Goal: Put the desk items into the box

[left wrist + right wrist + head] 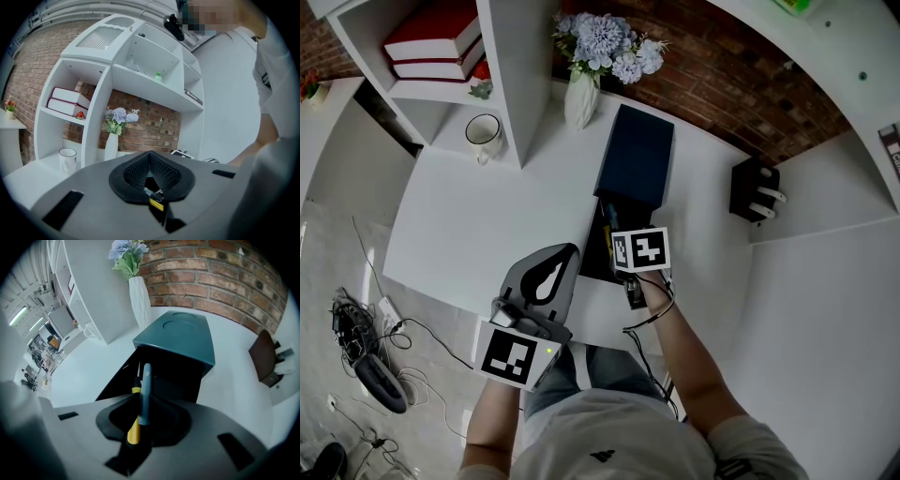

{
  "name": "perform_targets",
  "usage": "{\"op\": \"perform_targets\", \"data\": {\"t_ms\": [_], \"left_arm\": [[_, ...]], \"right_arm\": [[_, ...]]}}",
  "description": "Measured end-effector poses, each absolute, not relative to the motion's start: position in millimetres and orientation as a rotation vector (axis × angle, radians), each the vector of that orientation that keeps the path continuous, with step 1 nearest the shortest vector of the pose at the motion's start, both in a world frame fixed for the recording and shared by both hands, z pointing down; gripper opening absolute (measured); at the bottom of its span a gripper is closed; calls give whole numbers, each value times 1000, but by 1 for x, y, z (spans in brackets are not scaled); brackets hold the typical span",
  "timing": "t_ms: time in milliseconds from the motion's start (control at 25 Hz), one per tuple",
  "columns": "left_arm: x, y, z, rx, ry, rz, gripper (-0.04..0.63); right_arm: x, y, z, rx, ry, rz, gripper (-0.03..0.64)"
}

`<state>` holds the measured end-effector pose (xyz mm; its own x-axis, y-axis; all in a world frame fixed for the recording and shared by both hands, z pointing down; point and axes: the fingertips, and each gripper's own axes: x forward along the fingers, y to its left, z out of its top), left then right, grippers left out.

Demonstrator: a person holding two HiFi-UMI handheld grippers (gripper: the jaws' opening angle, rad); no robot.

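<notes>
A dark blue box point(634, 161) lies on the white desk point(478, 225), its lid point(183, 336) slid back so the near end point(154, 376) gapes open. My right gripper point(623, 267) tilts steeply down over that opening, under its marker cube. It is shut on two pens, a blue-grey pen point(144, 394) and a yellow-handled one point(134, 427), whose tips point into the box. My left gripper point(562, 258) rests level at the desk's near edge, left of the box. Its mesh pads point(161, 173) meet in a point with nothing held.
A white vase of flowers point(581, 94) stands behind the box, with a mug point(484, 137) and red books point(431, 42) in the shelf unit at the left. A black holder with white prongs point(754, 190) sits at the right. Cables point(366, 347) lie on the floor.
</notes>
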<state>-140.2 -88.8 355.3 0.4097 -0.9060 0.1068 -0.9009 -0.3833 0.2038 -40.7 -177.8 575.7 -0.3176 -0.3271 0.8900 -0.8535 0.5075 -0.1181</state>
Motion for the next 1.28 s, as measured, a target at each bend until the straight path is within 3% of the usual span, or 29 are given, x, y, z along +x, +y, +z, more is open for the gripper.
{"op": "perform_targets", "data": {"t_ms": [560, 840, 1280], "left_arm": [[-139, -90, 349, 2477, -1573, -61, 11], [-127, -93, 346, 2506, -1534, -44, 11], [-90, -102, 336, 2614, -1415, -34, 11]], "right_arm": [[-38, -176, 560, 1037, -1955, 846, 83], [-35, -178, 527, 1093, -2084, 833, 11], [-36, -161, 459, 1086, -2374, 734, 8]]}}
